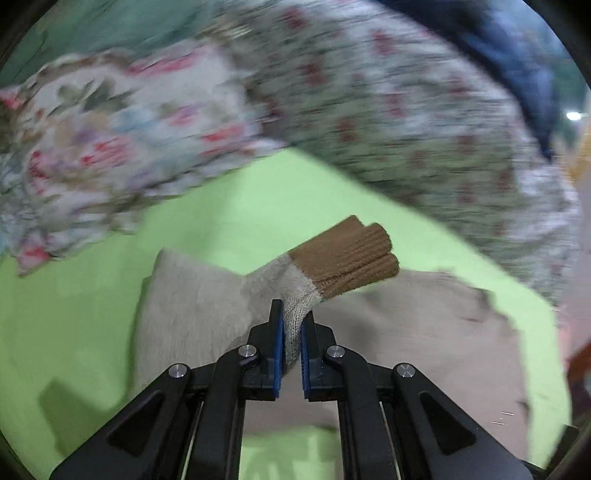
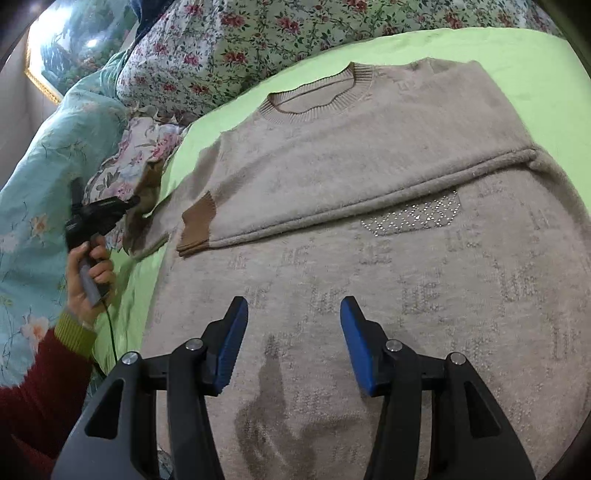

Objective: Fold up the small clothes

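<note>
A beige knit sweater (image 2: 388,280) lies flat, front up, on a lime-green sheet (image 2: 535,74). One sleeve is folded across its chest and ends in a brown cuff (image 2: 197,225). My left gripper (image 1: 291,332) is shut on the other sleeve (image 1: 295,295) just behind its brown cuff (image 1: 347,254), and holds it off the sheet. The right wrist view shows that left gripper (image 2: 135,201) at the sweater's left edge, in a person's hand (image 2: 88,273). My right gripper (image 2: 293,314) stands open over the sweater's lower body with nothing between its fingers.
Floral pillows (image 2: 258,33) line the far side of the sheet, and a smaller ruffled one (image 2: 122,166) lies at the left. A teal flowered quilt (image 2: 37,177) is bunched along the left edge. A thin cable (image 2: 110,332) trails from the left hand. The left wrist view is motion-blurred.
</note>
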